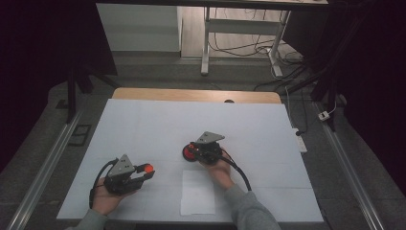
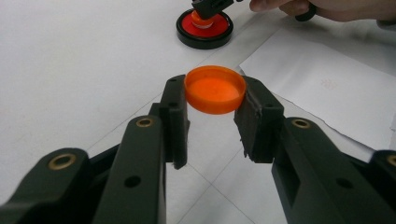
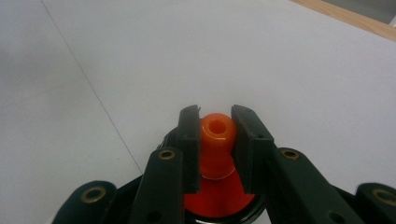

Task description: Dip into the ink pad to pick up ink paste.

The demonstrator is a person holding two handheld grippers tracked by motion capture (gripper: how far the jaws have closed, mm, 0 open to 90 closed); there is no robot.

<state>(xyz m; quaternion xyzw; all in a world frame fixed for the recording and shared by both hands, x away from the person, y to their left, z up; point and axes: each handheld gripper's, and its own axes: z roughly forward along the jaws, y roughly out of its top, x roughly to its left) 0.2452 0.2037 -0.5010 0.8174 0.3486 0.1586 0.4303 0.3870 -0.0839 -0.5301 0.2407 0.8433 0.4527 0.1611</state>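
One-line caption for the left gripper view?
Left tongs grip an orange cap; beyond, right tongs clamp an orange nozzle.

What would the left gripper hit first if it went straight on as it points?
Probably the black disc with the red top, where the right gripper grips the orange knob. The left gripper already holds an orange cap. Depth is unclear.

- The cap [image 2: 215,89] looked like smooth orange plastic with a soft sheen.
- The nozzle [image 3: 217,137] was glossy orange plastic; the disc [image 2: 205,29] had a shiny black rim.
- The left gripper [image 2: 212,119] and right gripper [image 3: 215,140] looked like matt black plastic, with brass-coloured metal rivets.
- The table [image 1: 158,124] cover was matt white and smooth; its far edge looked like wood.
- The sheet [image 1: 198,191] was matt white paper.
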